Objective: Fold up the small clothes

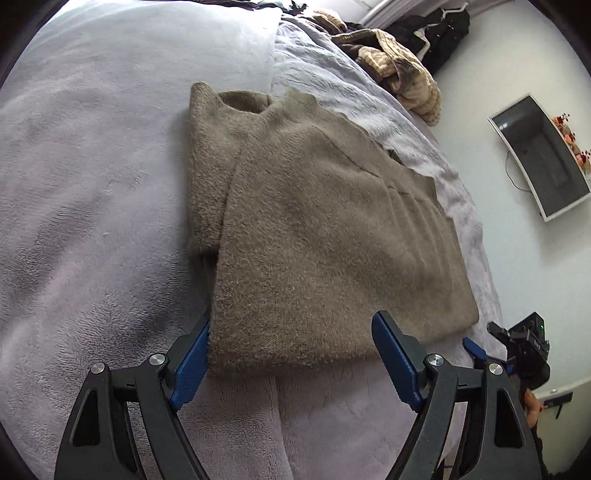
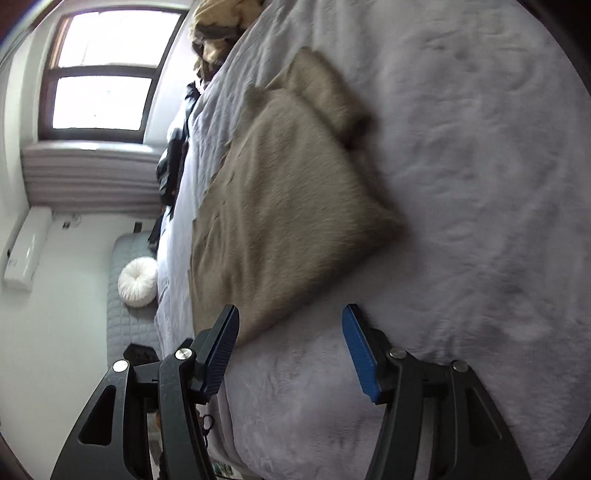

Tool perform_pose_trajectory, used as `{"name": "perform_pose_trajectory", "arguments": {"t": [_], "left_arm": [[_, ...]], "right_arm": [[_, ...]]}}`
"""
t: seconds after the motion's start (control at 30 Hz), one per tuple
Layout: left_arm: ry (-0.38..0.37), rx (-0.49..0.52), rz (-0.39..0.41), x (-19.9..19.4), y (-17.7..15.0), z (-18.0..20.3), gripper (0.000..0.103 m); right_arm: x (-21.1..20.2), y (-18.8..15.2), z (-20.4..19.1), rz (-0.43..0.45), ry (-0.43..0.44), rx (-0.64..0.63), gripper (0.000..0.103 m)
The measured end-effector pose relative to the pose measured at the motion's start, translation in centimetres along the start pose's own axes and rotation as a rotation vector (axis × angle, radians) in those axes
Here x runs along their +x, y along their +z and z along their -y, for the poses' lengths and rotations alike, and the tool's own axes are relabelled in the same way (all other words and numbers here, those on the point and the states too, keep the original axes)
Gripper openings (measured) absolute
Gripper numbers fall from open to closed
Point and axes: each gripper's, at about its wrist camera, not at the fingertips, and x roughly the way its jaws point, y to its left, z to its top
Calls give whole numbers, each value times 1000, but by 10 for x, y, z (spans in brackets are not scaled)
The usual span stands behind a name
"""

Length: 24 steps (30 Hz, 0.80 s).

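A fuzzy taupe sweater (image 1: 314, 229) lies partly folded on the lilac fleece blanket (image 1: 92, 184), one side turned over the body. My left gripper (image 1: 291, 350) is open, its blue pads either side of the sweater's near hem, holding nothing. In the right wrist view the same sweater (image 2: 280, 206) lies on the blanket (image 2: 480, 184), and my right gripper (image 2: 290, 341) is open just short of its near corner, empty. The right gripper also shows in the left wrist view (image 1: 517, 347) at the bed's right edge.
A heap of tan knitwear (image 1: 399, 66) and dark clothes (image 1: 439, 33) sits at the far side of the bed. The bed's edge runs along the right (image 1: 476, 236). A window (image 2: 103, 74), a grey mat (image 2: 125, 295) and a white cushion (image 2: 137, 282) lie beyond.
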Motion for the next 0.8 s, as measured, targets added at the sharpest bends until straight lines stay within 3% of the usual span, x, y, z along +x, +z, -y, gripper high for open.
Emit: {"name": "perform_pose_trajectory", "arguments": {"t": [0.1, 0.13, 0.17, 0.2, 0.23, 0.3, 0.33, 0.43, 0.57, 0.7, 0.8], "left_arm": [[-27, -15, -9, 1, 2, -4, 82], [-39, -29, -8, 0, 3, -7, 78], [-43, -42, -4, 0, 3, -9, 71], [-36, -49, -8, 0, 4, -11, 51], [-26, -57, -16, 0, 5, -13, 26], [-30, -94, -32, 0, 6, -22, 18], [-55, -109, -22, -4, 5, -25, 10], [-59, -72, 9, -18, 0, -16, 10], [-1, 2, 22, -25, -15, -3, 10], [63, -1, -14, -9, -32, -15, 10], [64, -18, 15, -20, -38, -21, 11]], "right_arm": [[0, 9, 4, 67, -10, 38, 62], [1, 11, 5, 80, -15, 45, 62], [1, 14, 8, 95, -15, 56, 62], [3, 18, 8, 108, -13, 61, 62], [7, 21, 6, 113, -17, 41, 52], [17, 27, -6, 96, -84, -33, 9], [18, 28, -12, 91, -113, -62, 9], [12, 33, -35, 86, -162, -192, 8], [-2, 39, -47, 94, -213, -273, 8], [11, 45, -21, 45, -282, -263, 8], [3, 42, 3, 45, -205, -174, 8]]}}
